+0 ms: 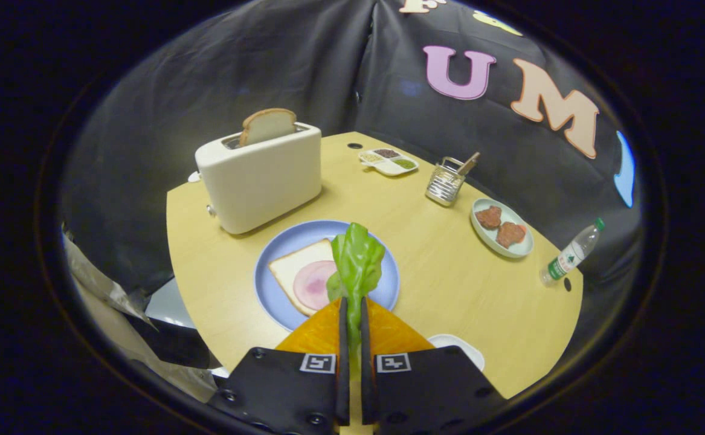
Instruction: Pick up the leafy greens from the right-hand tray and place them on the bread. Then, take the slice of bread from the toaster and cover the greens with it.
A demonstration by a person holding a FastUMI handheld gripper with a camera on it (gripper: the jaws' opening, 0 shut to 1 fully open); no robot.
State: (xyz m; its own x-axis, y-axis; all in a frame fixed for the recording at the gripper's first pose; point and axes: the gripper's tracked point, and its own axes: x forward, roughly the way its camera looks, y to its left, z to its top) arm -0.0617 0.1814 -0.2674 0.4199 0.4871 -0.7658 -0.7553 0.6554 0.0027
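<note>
My gripper [353,305] is shut on a green leaf [356,261], which sticks up ahead of the fingertips. The leaf hangs above the blue plate [280,251], over the right part of it. On that plate lies a slice of bread [295,269] with a round pink slice of ham [315,284] on top. Beyond the plate stands a white toaster [261,178] with a slice of bread [268,125] poking out of its slot. A white tray [464,349] peeks out just right of my fingers.
At the far side of the round wooden table [449,284] sit a divided dish of seasonings [388,161], a metal wire holder [446,182], a pale plate with two meat patties [502,228] and a plastic bottle [571,254] near the right edge.
</note>
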